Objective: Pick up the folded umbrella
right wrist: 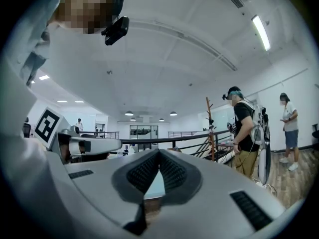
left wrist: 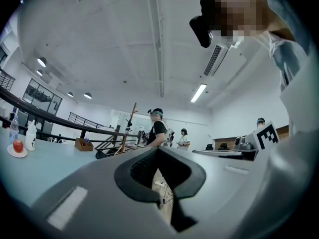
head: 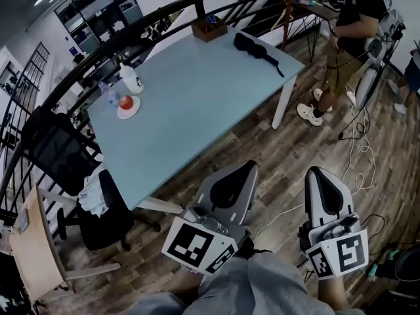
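Note:
The folded black umbrella [head: 254,48] lies at the far right corner of the pale blue table [head: 197,104], its strap trailing toward the edge. Both grippers are low in the head view, over the wooden floor and well short of the table. My left gripper [head: 249,167] is shut and empty, its tips meeting [left wrist: 158,151]. To its right, my right gripper [head: 316,172] is also shut with nothing in it [right wrist: 159,152]. Both point level toward the table. In the left gripper view a dark shape [left wrist: 102,154] on the tabletop may be the umbrella.
A wooden box [head: 209,28] stands beside the umbrella. A white bottle [head: 130,79] and a plate with a red thing [head: 128,106] sit at the table's left. A person [head: 357,18] stands right of the table, cables [head: 357,151] on the floor. A black chair [head: 62,156] is left.

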